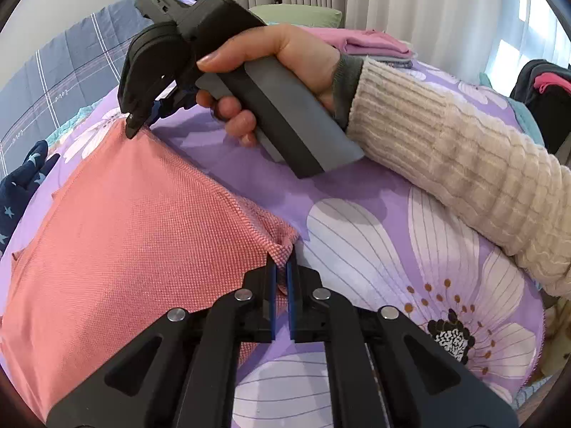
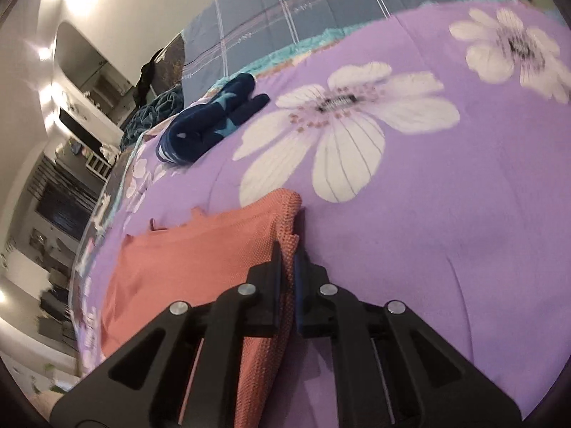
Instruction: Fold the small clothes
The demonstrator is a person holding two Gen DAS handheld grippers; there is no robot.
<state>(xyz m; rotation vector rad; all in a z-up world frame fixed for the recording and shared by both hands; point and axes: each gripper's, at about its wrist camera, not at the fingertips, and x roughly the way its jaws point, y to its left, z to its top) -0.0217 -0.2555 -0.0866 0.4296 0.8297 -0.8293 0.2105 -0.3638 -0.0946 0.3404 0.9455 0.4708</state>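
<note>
A salmon-pink knit garment (image 1: 117, 235) lies flat on a purple flowered bedspread (image 1: 374, 214). My left gripper (image 1: 282, 267) is shut on the garment's near right corner, the cloth pinched between its blue pads. My right gripper (image 1: 134, 126), held by a hand (image 1: 285, 67) in a cream ribbed sleeve, is shut on the garment's far corner. In the right wrist view that same gripper (image 2: 289, 249) clamps a fold of the pink garment (image 2: 200, 260) between its pads.
A dark blue garment with stars (image 2: 210, 121) lies bunched at the bedspread's far left, also seen as the navy cloth (image 1: 21, 182). Folded pink clothes (image 1: 371, 44) are stacked at the back. A blue plaid quilt (image 1: 64, 71) lies beyond. Dark clothing (image 1: 542, 89) sits at the right.
</note>
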